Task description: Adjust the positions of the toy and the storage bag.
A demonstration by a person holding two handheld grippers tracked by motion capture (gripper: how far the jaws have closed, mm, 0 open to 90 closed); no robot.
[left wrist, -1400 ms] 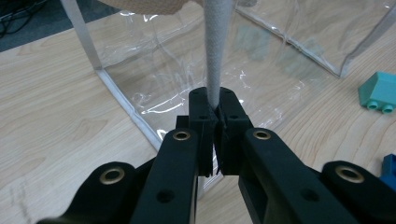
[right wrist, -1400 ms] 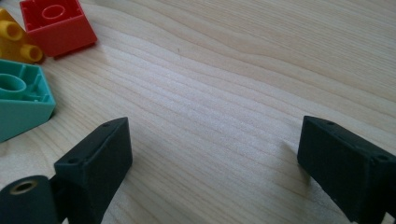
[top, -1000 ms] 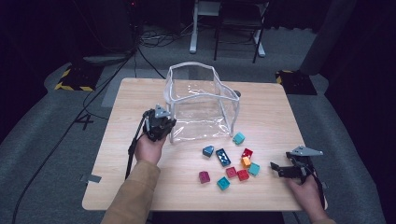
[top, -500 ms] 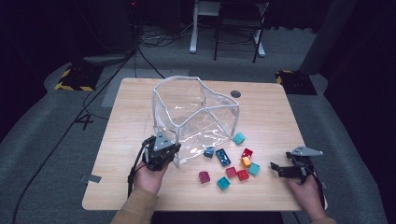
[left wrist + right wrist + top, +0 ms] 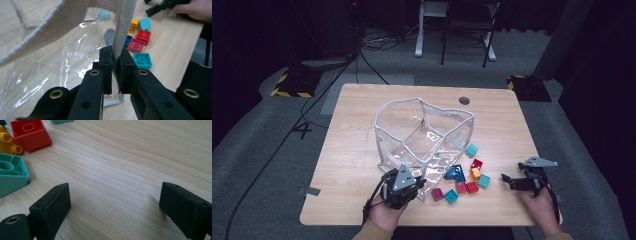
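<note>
We note a wooden table with a scatter of toy bricks near its front edge: teal, red, blue, orange and magenta pieces lying loose, just beside the front corner of a clear plastic bag with white fabric trim. The bag sits slumped and tilted toward the person, its mouth open upward; its front wall touches or nearly touches the nearest blue brick, and the bricks lie between the two grippers. The left gripper has its jaws pressed together on the bag's white edge strip, which rises upright from between the pads; the jaws have just eased open a trifle, the strip still pinched between them. The right gripper rests low over bare wood, jaws spread wide, holding nothing, with a red brick and a teal brick near its left jaw, not touching.
</note>
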